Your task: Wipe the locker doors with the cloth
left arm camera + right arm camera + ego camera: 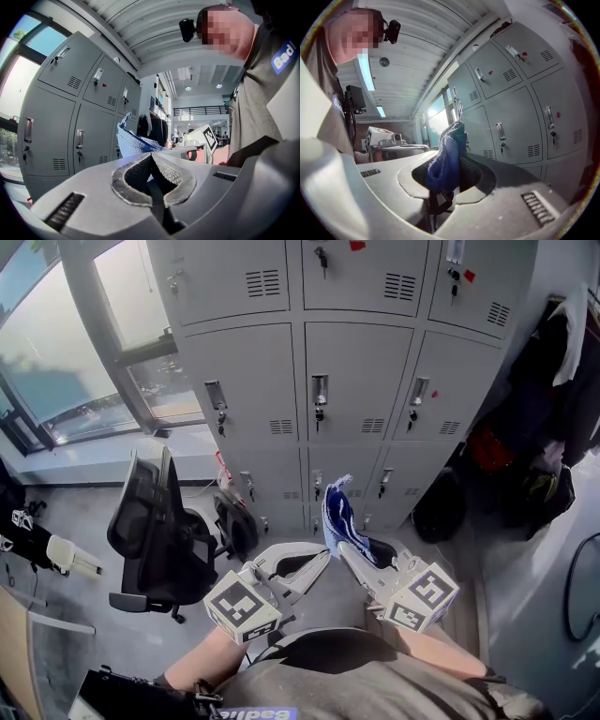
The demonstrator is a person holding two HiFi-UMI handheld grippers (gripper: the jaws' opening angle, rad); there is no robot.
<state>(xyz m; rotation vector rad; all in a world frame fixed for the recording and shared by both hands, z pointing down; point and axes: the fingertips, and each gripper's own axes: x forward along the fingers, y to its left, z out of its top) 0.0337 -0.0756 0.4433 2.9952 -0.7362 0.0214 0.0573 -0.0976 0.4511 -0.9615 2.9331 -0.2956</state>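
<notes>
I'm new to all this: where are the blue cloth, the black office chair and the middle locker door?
blue cloth [334,512], head view, on its raised middle fold.
black office chair [138,512], head view, on its mesh backrest.
middle locker door [352,357], head view, on its bare grey panel.

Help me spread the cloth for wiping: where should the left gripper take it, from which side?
The cloth's loose top end, from the left: it stands up clear of the right gripper, which pinches its bottom. Open the shut left gripper first.

Black office chair [155,531] on grey floor [84,512]; window [56,362] left.
</notes>
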